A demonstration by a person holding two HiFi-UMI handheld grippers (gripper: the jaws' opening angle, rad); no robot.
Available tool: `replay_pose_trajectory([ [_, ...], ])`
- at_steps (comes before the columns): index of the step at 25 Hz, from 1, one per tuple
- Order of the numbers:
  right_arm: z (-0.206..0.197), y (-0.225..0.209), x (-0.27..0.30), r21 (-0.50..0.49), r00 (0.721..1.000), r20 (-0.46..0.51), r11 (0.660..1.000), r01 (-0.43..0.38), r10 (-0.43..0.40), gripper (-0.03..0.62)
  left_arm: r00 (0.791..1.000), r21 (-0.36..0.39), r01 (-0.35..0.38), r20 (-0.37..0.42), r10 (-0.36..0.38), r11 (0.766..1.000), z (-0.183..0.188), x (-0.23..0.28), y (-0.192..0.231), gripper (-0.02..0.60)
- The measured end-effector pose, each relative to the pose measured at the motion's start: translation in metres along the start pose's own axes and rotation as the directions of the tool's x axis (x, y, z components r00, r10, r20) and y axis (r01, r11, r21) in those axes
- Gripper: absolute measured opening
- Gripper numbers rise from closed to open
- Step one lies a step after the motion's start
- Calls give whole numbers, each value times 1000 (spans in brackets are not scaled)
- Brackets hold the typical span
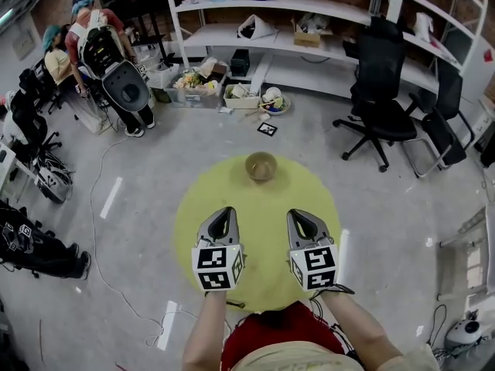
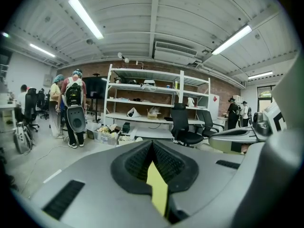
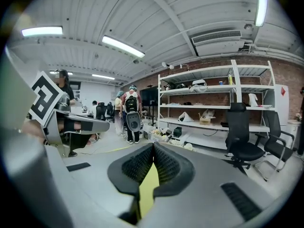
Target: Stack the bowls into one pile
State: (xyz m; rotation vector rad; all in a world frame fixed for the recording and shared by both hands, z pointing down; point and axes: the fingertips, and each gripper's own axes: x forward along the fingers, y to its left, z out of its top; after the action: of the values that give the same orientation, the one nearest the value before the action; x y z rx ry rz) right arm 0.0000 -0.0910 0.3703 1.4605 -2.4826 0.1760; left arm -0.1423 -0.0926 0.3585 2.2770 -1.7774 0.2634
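Bowl (image 1: 261,165) is sitting upright, mouth facing up, at the far edge of the round yellow counter (image 1: 259,215), just above frame centre in the head view. It's reading as round from above, so no long axis is showing. It's looking like one tan bowl; can't tell if others are nested inside.

Left hand-held gripper (image 1: 225,210) and right hand-held gripper (image 1: 296,212) are hovering side by side over the near half of the counter, lower centre of frame. Both are pointing away from the person toward the bowl and sitting well apart from it.

Both gripper views are showing the jaws pressed together at the tips, with nothing between them.

Black office chair (image 1: 379,107) is standing on the floor at upper right, white shelving (image 1: 294,14) is running along the top, and a person wearing a backpack (image 1: 104,52) is standing at upper left.
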Motion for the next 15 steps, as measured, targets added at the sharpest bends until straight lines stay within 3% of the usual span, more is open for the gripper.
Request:
replay_pose_trajectory([
  [15,4,17,-53,14,999,38,1000,-13,13,35,1000,-3,-22,19,22,1000,-10,-62,-9,23],
])
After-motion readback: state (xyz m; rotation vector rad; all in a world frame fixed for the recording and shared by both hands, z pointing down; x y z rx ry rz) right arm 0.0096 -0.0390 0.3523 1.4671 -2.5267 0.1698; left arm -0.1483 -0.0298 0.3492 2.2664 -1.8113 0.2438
